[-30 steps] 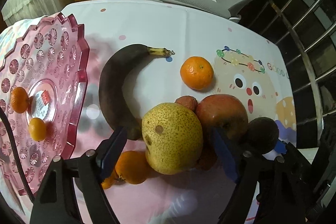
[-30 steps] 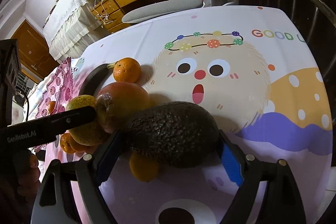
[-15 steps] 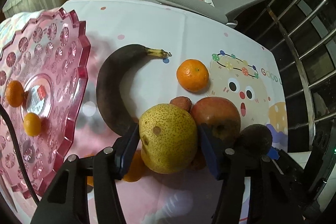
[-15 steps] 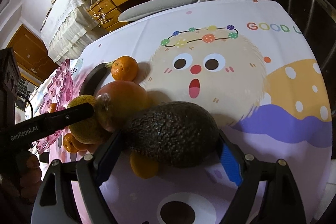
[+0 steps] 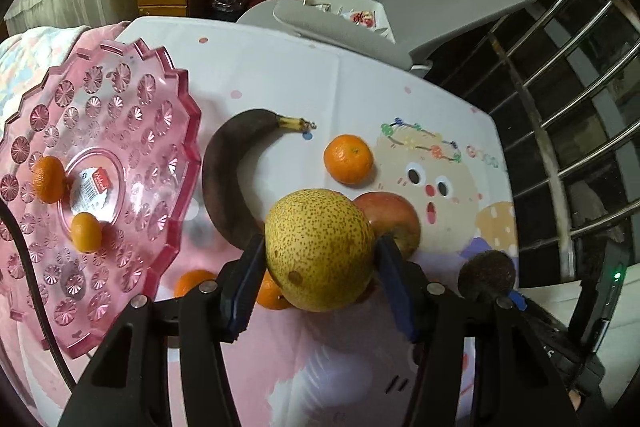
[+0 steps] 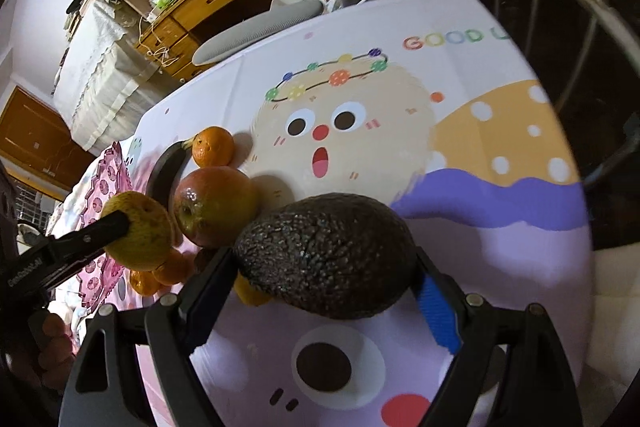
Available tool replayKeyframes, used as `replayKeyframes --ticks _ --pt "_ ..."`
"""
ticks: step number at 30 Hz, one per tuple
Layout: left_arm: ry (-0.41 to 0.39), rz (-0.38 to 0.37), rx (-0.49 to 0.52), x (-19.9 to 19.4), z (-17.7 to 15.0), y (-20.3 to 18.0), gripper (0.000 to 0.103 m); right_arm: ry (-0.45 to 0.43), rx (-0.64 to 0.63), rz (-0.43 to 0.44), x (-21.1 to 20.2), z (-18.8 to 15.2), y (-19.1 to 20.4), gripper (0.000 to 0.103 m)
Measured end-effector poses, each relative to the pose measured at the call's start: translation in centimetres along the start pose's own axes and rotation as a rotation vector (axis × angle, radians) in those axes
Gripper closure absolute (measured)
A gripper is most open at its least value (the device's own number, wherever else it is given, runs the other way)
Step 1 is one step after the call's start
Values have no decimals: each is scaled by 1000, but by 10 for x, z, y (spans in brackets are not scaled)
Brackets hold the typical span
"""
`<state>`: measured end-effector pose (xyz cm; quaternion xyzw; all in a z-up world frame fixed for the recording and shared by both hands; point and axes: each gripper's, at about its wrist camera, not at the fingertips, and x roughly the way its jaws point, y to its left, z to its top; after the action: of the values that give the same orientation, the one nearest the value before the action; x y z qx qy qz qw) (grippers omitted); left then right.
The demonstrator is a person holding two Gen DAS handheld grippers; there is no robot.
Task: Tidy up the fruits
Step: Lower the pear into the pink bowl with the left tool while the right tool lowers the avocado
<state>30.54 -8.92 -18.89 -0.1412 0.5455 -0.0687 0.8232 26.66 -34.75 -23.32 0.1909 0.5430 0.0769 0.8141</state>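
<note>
Two fruits gripped, pear (image 5: 320,249) clamped in left hand-held gripper (image 5: 320,267), avocado (image 6: 326,261) in right hand-held gripper (image 6: 320,279).

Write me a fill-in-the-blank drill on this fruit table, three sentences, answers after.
1. The left gripper is shut on the ____.
2. The right gripper holds the dark ____.
3. Inside the pink tray lie ____ small orange fruits.

Missing words: pear; avocado; two
</note>
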Motion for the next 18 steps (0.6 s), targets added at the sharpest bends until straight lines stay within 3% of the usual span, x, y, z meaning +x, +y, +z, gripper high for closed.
replayKeyframes --ticks 8,18 --pt "-61 -35 -6 -53 3 15 48 -26 18 -17 -36 -12 16 17" --pt "-143 -30 8 -121 0 61 48 -57 -32 -16 -59 -29 66 17"
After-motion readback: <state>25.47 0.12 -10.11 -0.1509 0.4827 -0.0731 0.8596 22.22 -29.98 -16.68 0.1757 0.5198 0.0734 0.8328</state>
